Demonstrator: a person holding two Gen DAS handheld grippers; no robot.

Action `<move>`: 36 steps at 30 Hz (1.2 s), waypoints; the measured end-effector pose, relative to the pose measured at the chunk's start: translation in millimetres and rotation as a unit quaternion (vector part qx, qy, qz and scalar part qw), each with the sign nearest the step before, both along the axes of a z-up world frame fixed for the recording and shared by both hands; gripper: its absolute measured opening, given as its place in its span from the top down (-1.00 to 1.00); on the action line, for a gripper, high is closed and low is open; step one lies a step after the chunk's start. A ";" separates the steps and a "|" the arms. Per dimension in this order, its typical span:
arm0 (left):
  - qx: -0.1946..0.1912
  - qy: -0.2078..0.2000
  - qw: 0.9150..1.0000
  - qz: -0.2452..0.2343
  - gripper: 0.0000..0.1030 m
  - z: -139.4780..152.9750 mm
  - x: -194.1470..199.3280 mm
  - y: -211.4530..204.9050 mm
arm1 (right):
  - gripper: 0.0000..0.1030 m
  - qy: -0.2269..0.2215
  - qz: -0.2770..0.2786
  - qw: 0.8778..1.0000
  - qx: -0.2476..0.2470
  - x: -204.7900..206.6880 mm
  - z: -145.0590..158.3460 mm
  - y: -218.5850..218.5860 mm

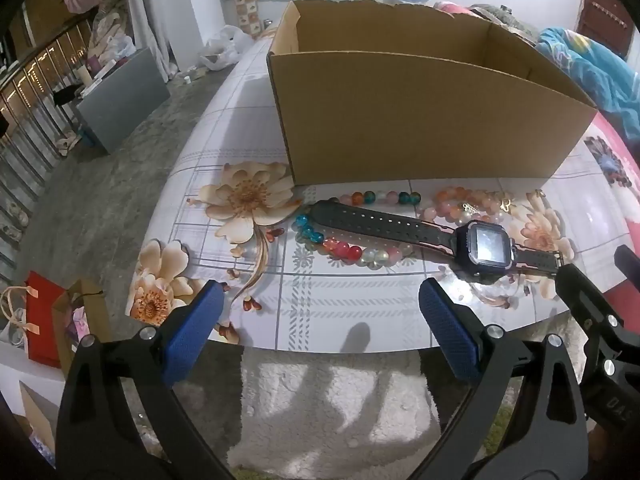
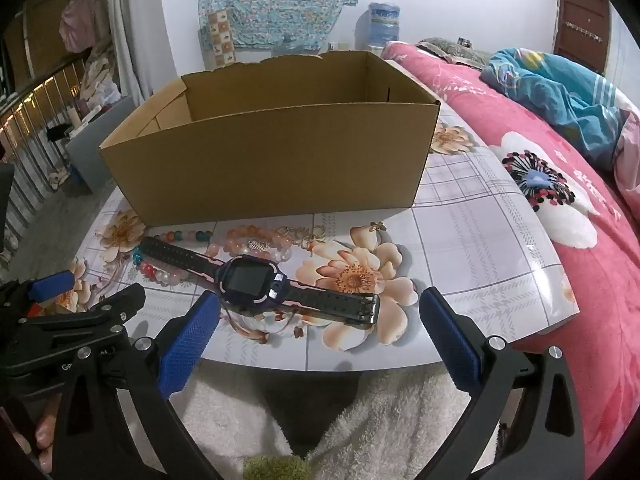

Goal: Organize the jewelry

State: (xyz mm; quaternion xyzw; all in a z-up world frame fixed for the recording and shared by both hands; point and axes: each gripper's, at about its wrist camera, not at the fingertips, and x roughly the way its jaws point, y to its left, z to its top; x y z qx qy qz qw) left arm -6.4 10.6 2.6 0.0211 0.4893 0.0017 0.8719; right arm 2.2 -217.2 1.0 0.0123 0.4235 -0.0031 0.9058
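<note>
Right wrist view shows nothing sorted yet: the dark square-faced wristwatch (image 2: 256, 286), multicoloured glass-bead bracelet (image 2: 160, 270) and pale pink bead bracelet (image 2: 256, 240) lie on the floral surface (image 2: 480, 240) just in front of the open brown cardboard box (image 2: 272, 168), whose visible interior looks bare, while the left gripper (image 1: 320, 336) and right gripper (image 2: 320, 340) both hover with jaws spread wide, holding nothing.

box (image 1: 420, 128): matt cardboard | tabletop (image 1: 360, 300): glossy | beads (image 1: 348, 250): glassy | watch strap (image 1: 380, 222): matt

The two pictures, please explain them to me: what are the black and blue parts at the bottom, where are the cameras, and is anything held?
Each picture comes from a camera on a hand-held claw, looking forward along its two blue-padded fingers. A person carries one in each hand. The left claw and the right claw are both open and hold nothing. On the flowered table lie a watch, a multicoloured bead bracelet, a pink bead bracelet and small gold pieces, all in front of an open cardboard box.
</note>
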 end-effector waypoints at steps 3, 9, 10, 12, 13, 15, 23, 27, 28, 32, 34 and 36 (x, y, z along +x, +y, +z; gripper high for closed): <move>0.001 0.001 1.000 0.001 -0.84 -0.7 0.9 1.0 | -0.89 0.000 0.001 1.000 -0.002 -0.3 0.3 0.9; 0.007 0.001 1.000 0.004 -0.84 -2.3 1.9 0.5 | -0.89 -0.001 0.000 1.000 0.002 0.0 -0.3 0.1; 0.008 0.001 1.000 0.005 -0.84 -2.2 1.9 1.2 | -0.89 -0.001 0.001 1.000 0.001 -0.7 0.2 1.1; 0.009 0.001 1.000 0.006 -0.83 -2.7 2.6 0.9 | -0.89 -0.001 0.001 1.000 0.000 -0.4 0.2 1.3; 0.010 0.002 1.000 0.007 -0.83 -3.0 2.8 1.4 | -0.89 -0.002 0.000 1.000 0.000 -0.4 0.2 1.5; 0.011 0.003 1.000 0.008 -0.83 -3.7 3.9 0.6 | -0.89 -0.002 0.001 1.000 0.000 -0.2 0.1 1.9; 0.014 0.006 1.000 0.010 -0.84 -6.0 6.5 0.9 | -0.89 0.001 0.002 1.000 0.002 1.5 -4.0 1.5; 0.017 0.007 1.000 0.011 -0.83 -7.8 8.2 0.5 | -0.89 0.003 0.004 1.000 0.005 3.3 -3.3 6.5; 0.018 0.007 1.000 0.011 -0.83 -8.3 8.8 0.5 | -0.89 0.003 0.004 1.000 0.007 4.3 -3.6 5.9; 0.022 0.007 1.000 0.009 -0.83 -11.9 11.7 0.5 | -0.89 0.006 0.007 1.000 0.012 7.8 -9.9 0.1; 0.023 0.002 1.000 0.002 -0.83 -13.4 12.1 1.5 | -0.89 0.008 0.009 1.000 0.013 8.5 -12.0 -1.3; 0.024 -0.005 1.000 -0.005 -0.83 -13.3 12.8 3.1 | -0.89 0.006 0.012 1.000 0.016 8.3 -12.2 -3.0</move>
